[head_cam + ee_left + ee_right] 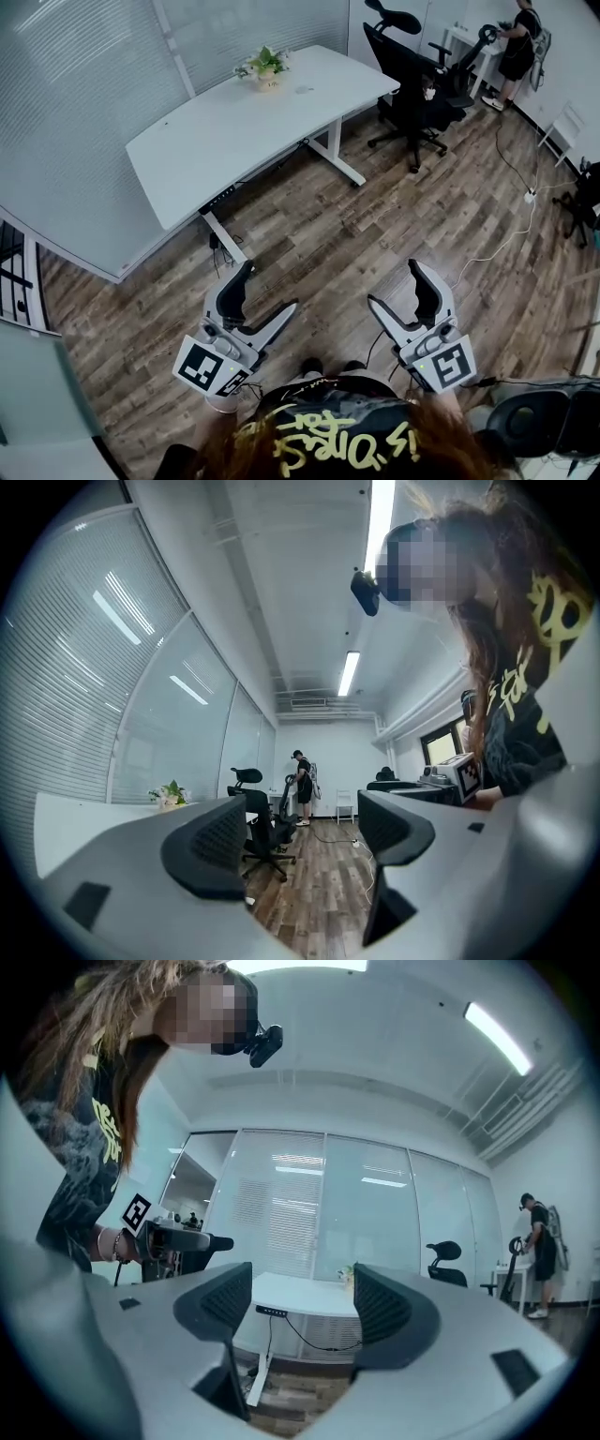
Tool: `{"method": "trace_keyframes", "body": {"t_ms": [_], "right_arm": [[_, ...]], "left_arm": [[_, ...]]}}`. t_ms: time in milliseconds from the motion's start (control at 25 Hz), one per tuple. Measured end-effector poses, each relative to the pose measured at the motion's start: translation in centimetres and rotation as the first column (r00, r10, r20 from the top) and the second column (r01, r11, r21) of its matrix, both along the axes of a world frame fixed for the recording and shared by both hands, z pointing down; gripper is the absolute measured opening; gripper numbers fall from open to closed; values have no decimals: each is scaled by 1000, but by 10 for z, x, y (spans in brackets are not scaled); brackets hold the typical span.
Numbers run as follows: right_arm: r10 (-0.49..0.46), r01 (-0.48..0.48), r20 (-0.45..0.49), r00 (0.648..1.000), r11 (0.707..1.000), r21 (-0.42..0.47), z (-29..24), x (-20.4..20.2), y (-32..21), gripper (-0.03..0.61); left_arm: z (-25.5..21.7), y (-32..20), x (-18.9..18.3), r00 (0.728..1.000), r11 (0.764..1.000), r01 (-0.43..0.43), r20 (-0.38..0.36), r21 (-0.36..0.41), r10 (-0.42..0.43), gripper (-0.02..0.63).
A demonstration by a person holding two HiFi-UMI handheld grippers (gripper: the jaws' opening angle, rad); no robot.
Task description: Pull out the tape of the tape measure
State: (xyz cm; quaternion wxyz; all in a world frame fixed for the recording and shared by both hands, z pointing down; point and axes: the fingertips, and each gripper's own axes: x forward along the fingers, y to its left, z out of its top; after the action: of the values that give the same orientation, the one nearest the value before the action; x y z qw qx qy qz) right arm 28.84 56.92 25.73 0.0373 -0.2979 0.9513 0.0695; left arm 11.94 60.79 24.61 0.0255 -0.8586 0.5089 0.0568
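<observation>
Left gripper (270,286) and right gripper (394,284), low in frame, both gape empty, and with no tape measure visible, closing now would likely grab only air.

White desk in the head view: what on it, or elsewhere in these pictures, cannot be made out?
- Head view: small pale object on the white desk, near the potted plant, too small to identify.
- Head view: black object at lower right, cut off by the edge.
- Right gripper view: the right gripper, jaws open, hides part of the desk.
- Tape measure: in no view.
</observation>
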Motion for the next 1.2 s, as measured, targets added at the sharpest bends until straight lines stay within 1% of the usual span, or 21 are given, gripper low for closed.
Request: {"method": "trace_keyframes", "body": {"t_ms": [80,160,280,360,520,640,880,1040,1200], "right_arm": [[-25,25,22,999,1000,-18,3,-12,3,321],[-45,46,36,998,999,-15,4,-25,7,321],[-31,32,13,999,998,-46,13,-36,10,321],[-22,23,12,1000,998,-50,13,-41,10,321],[-2,1,-4,1000,998,-65,18,-43,8,321],[0,-1,-5,1000,996,-88,21,-47,4,321],[16,-18,-27,1000,997,-76,22,-48,-2,321],[14,-16,-31,999,998,-69,21,-49,-17,321],[-5,3,-22,1000,997,-71,21,-57,-39,321]], "left_arm": [[-2,2,-6,1000,1000,-7,-1,17,7,357],[-2,5,-12,1000,1000,-8,3,29,8,357],[2,6,-18,1000,999,-26,3,19,26,357],[4,4,-19,999,999,-44,0,8,44,357],[12,5,-22,998,998,-68,4,-15,68,357],[16,1,-25,996,996,-85,-8,-36,85,357],[24,-8,-24,995,993,-101,-21,-55,100,356],[26,-21,-24,995,993,-101,-20,-62,100,356],[33,-37,-33,997,992,-83,-14,-97,82,356]]}}
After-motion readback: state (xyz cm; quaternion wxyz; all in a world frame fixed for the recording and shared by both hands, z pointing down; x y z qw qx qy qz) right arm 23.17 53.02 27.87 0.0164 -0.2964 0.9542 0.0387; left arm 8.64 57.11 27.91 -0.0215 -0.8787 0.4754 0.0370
